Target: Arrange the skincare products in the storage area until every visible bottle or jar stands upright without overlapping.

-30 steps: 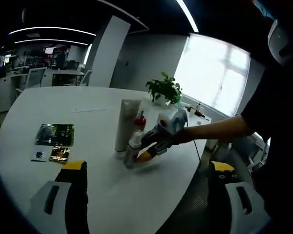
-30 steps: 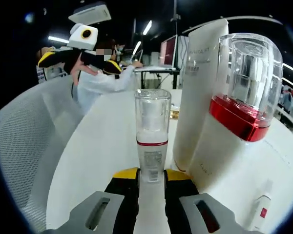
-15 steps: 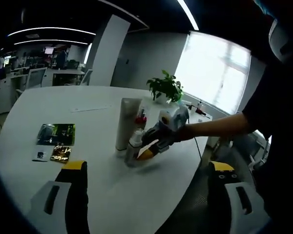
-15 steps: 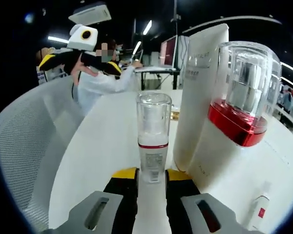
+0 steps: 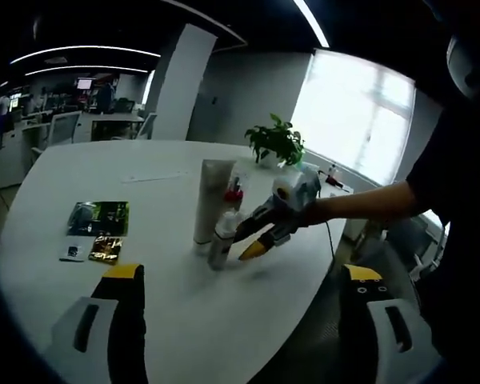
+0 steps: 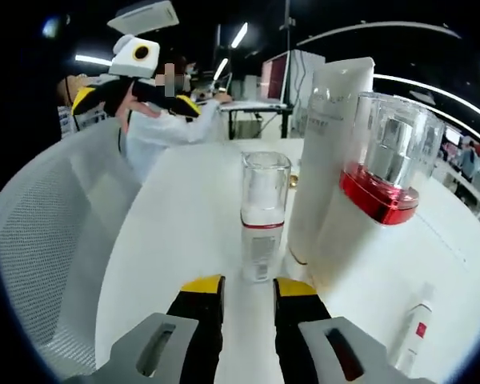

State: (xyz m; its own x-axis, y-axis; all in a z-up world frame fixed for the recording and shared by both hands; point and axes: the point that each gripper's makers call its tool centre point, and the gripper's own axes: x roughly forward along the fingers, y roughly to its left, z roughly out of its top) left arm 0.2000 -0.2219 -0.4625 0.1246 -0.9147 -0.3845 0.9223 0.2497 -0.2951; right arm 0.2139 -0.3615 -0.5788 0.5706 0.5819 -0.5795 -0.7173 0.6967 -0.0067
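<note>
Upright now, small clear-capped spray bottle (image 6: 263, 220) stands free on the white table (image 6: 184, 232) just ahead of the right gripper (image 6: 247, 290), whose yellow-tipped jaws sit narrowly parted, nothing between them, short of the bottle's base. Just right of the spray bottle in the right gripper view rises a tall white tube (image 6: 324, 152); in front of the tube, touching or nearly so, is a white bottle w/ red band and clear cap (image 6: 382, 192), also upright. A small white tube w/ red label (image 6: 412, 340) lies or leans low at the far right of that bottle; orientation can't be told.

From the left gripper view, same cluster sits mid-table: tall tube (image 5: 208, 202), spray bottle (image 5: 221, 240) beside it, red-banded bottle (image 5: 234, 194) partly hidden behind. The right gripper (image 5: 260, 236) shows there too, held in a person's hand, tips close to the spray bottle but apart from it. The left gripper (image 5: 236, 320) hangs well back from the cluster, jaws spread wide, empty. Well left of the tube lie flat sachets (image 5: 98, 218) near the table edge; a potted plant (image 5: 277, 144) stands beyond the tube.

Progress, as judged: three containers appear upright w/o overlap, so most of the job looks done. Left to check: the small red-label tube, possibly the sachets, if they count as targets.
</note>
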